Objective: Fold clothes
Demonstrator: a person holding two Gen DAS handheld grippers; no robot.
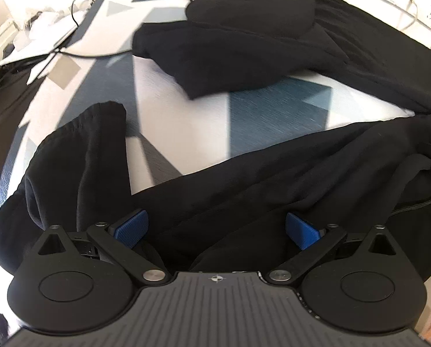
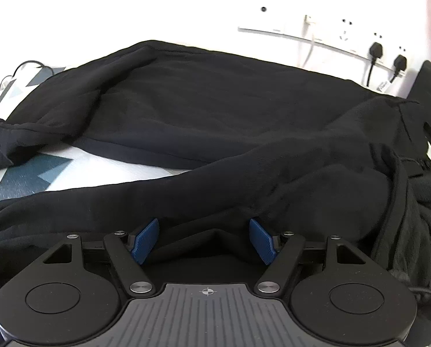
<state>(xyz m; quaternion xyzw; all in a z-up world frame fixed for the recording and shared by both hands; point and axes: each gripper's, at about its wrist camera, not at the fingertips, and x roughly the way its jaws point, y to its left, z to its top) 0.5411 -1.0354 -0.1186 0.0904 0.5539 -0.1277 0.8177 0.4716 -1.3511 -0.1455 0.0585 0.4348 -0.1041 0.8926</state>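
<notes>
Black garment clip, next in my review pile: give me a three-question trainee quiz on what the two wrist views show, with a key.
1. True or false: the left claw is clamped shut on the black garment.
2. What pattern does the surface under the garment show? A) red stripes B) blue, grey and white geometric shapes C) plain wood
3. Fill in: on the wall behind the garment, two black ____ sit in the sockets.

Key
1. False: both the left and right claw have their blue pads spread apart, with dark fabric lying between them.
2. B
3. plugs
</notes>
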